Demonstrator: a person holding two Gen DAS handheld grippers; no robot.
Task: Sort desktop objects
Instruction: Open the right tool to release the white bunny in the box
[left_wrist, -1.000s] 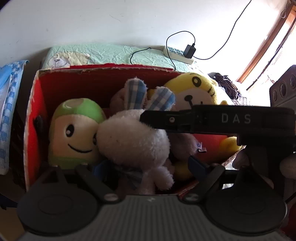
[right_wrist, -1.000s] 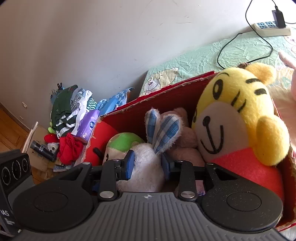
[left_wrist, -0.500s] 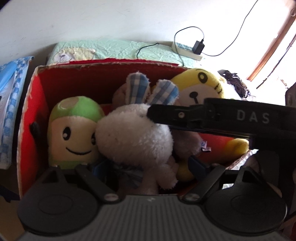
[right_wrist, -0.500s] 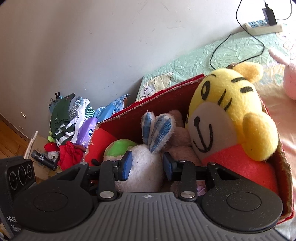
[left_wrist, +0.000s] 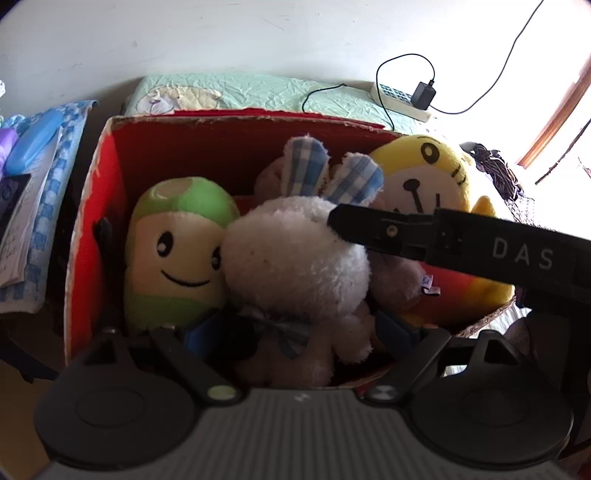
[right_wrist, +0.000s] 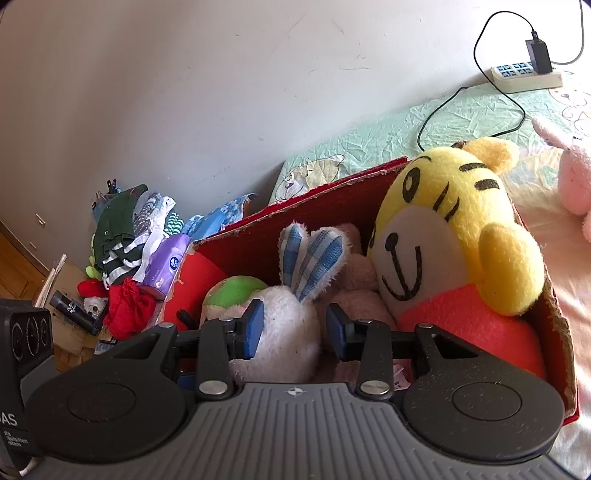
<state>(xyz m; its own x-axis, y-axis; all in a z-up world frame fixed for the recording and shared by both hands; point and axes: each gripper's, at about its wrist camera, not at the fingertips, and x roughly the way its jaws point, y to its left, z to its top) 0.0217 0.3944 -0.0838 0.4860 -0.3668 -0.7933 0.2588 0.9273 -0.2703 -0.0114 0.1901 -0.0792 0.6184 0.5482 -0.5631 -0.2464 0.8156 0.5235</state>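
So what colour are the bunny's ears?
Blue and white checks on the bunny's ears, clearest from the left wrist.

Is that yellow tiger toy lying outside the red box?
No, the yellow tiger toy sits inside the red box, beside the white bunny.

Two handheld black-and-grey tools

Each tool has a ribbed grey body, two round black discs, black linkage arms with silver screws and blue pads (right_wrist: 254, 328). The right tool (right_wrist: 291, 330) shows from the left tool (left_wrist: 303, 332) as a black bar lettered "DAS" at right.
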